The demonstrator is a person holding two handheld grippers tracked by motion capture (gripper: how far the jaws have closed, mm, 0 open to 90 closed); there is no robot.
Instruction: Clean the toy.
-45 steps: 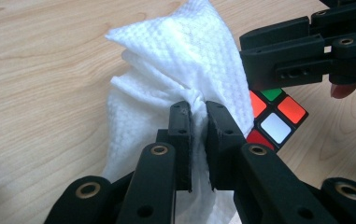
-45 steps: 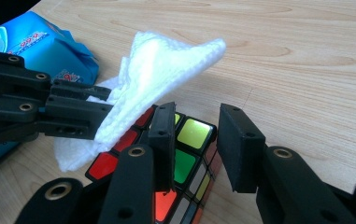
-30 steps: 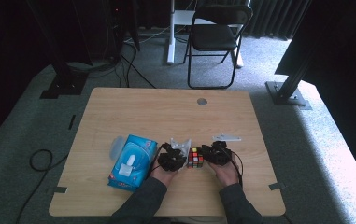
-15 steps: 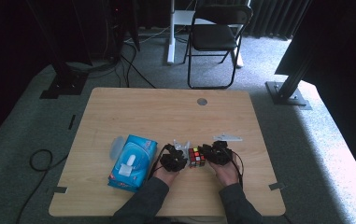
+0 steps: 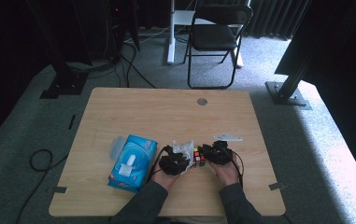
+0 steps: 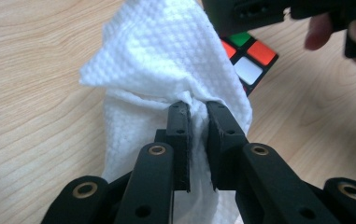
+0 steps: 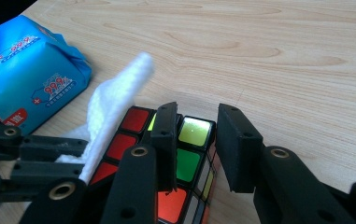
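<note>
Left edge of the action: blue wet-wipe pack [image 5: 132, 163] lies flat on the tabletop [image 5: 133, 112], near the front edge, just beside the left hand [image 5: 164, 179].

Left gripper [image 6: 198, 109]: fingers [image 6: 179, 135] pressed nearly together, pinching a white textured wipe [image 6: 166, 56]. The wipe bunches at the tips and fans out ahead of them (a fold also hangs below the fingers). In the high view the wipe [image 5: 185, 149] sits between the left gripper [image 5: 178, 158] and the cube.

Rubik's cube [image 5: 199, 156] sits on the tabletop between the two grippers, near the front edge, roughly centre. From the left gripper view the cube [image 6: 250, 58] peeks out to the right of the wipe, with green, orange and white tiles visible.

Right gripper [image 7: 196, 123]: fingers [image 7: 164, 135] clamped on the cube [image 7: 185, 163], one pad over the top face, the other [image 7: 238, 144] down its far side (exact contact on that side is hard to see). The wipe [image 7: 112, 105] lies against the cube's red face, the pack [image 7: 28, 70] beyond it.

Right hand [image 5: 227, 170] rests on the tabletop behind its gripper [image 5: 215, 154].
</note>
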